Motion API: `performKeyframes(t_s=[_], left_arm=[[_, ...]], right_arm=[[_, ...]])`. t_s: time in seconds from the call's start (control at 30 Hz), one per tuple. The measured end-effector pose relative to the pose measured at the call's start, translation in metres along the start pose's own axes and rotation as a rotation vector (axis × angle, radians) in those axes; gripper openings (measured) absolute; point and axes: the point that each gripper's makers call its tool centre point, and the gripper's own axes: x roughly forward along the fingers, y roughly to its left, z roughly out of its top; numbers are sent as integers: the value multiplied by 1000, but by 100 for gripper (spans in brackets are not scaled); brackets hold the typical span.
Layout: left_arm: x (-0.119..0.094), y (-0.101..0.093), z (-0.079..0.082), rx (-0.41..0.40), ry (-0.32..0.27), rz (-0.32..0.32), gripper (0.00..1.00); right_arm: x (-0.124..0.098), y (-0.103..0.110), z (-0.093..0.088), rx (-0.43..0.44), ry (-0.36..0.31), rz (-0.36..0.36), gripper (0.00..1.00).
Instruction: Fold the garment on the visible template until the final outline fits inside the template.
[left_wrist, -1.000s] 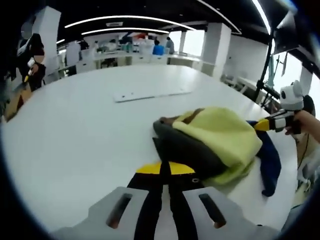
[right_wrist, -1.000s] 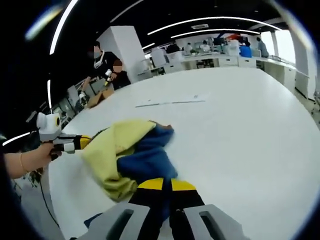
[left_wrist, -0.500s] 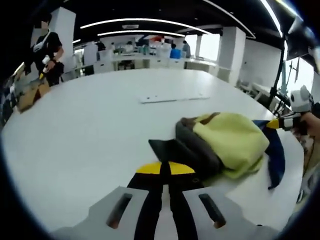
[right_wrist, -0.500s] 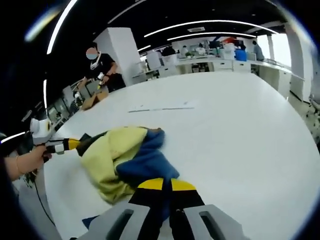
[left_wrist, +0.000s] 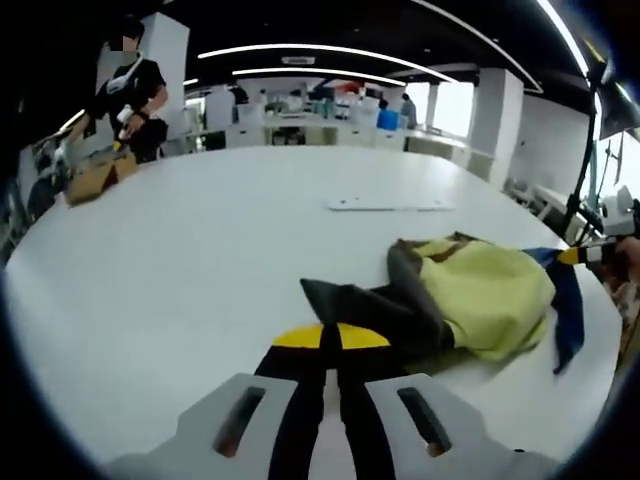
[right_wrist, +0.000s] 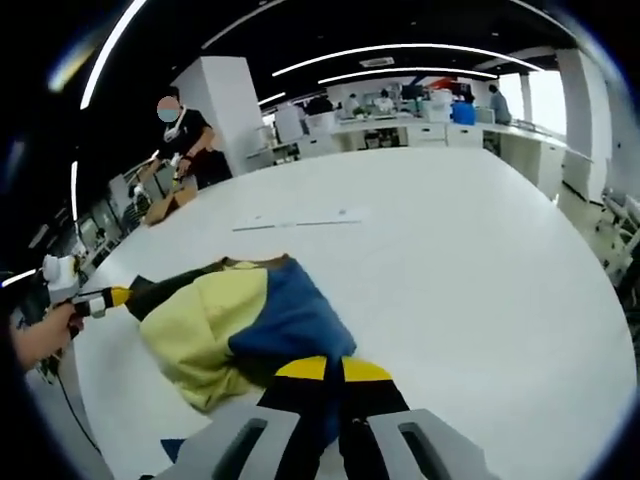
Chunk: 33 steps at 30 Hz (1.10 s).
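The garment (left_wrist: 470, 300) is lying bunched on the white surface (left_wrist: 190, 260), a heap of yellow, dark grey and blue cloth, and in the left gripper view its dark grey corner is reaching right down to the left gripper (left_wrist: 331, 345), whose yellow-tipped fingers are sitting pressed together on that corner, gripping the cloth. In the right gripper view the same garment (right_wrist: 235, 325) is showing its yellow and blue panels side by side, and the right gripper (right_wrist: 334, 375) is pinching the blue part, fingers clenched tight on the fabric. Each tool is peeking into the other's picture: the right one is appearing at the far edge of the left gripper view, at the blue end of the heap, and the left one is appearing at the left edge of the right gripper view, held in a hand (right_wrist: 38, 335), at the dark end of the cloth. Farther out on the surface a thin flat white strip (left_wrist: 390, 204) is lying well apart from the garment. Beyond the surface's far edge a person in dark clothes (right_wrist: 185, 135) is standing beside a brown cardboard box (left_wrist: 95, 178), with desks and more people in the bright background.
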Motion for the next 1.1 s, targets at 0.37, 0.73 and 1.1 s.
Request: performKeyframes(t_s=[0.37,0.73,1.1], left_arm=[[-1,24,-12,-87,26,74,0],[-8,42,-25,-186,41,164,0],[-9,36,-28,-136,78,180,0]], right_arm=[[-8,-2,-11,-30,45,-47,0],[-15,-9,-10,-22,55,-72,0],[-5,-28,4,-55,31,-104,0]])
